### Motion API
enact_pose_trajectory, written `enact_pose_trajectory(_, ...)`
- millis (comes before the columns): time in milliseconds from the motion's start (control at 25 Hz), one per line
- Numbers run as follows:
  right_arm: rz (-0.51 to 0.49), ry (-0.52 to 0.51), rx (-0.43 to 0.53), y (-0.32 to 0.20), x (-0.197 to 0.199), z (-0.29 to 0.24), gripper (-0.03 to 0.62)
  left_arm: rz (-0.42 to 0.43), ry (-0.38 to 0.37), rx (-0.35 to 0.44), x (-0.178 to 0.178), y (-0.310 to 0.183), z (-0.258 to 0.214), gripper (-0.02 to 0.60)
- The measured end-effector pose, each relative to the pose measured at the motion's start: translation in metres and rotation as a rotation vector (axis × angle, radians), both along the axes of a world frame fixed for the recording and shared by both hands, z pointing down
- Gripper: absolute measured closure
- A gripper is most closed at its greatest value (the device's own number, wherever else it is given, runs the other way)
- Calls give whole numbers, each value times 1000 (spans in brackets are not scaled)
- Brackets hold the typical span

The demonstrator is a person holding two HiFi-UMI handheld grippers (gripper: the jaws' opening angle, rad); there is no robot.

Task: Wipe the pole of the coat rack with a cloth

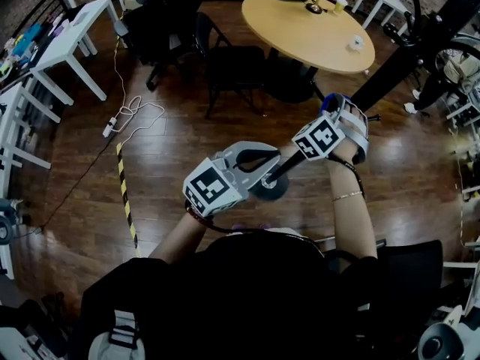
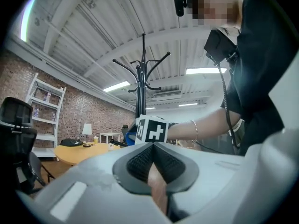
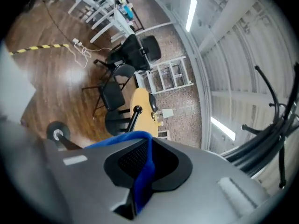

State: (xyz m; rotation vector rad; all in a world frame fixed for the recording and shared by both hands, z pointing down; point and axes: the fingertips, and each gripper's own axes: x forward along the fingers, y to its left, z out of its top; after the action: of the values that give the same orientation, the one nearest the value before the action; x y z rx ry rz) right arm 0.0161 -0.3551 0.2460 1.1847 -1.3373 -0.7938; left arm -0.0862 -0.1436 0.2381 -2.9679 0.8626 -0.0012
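Cloth (image 3: 140,185): one, blue, clamped in the clenched right gripper (image 3: 149,143), held at the pole (image 2: 140,85). Coat rack: one, black. Left gripper (image 2: 153,146): jaws pressed together, near the base (image 1: 270,188).

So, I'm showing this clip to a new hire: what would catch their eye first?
The bright blue cloth clamped in the right tool, held at the black pole that slants up and right in the head view. Then the rack top, branching dark against the white ceiling in the left gripper view, while the left tool is shut and away from the pole.
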Motion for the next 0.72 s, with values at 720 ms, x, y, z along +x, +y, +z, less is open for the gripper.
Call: enact_pose_trajectory(720, -318, -336, -73, -8, -107, -22, 576, -90, 80, -109, -52, 18, 19, 588)
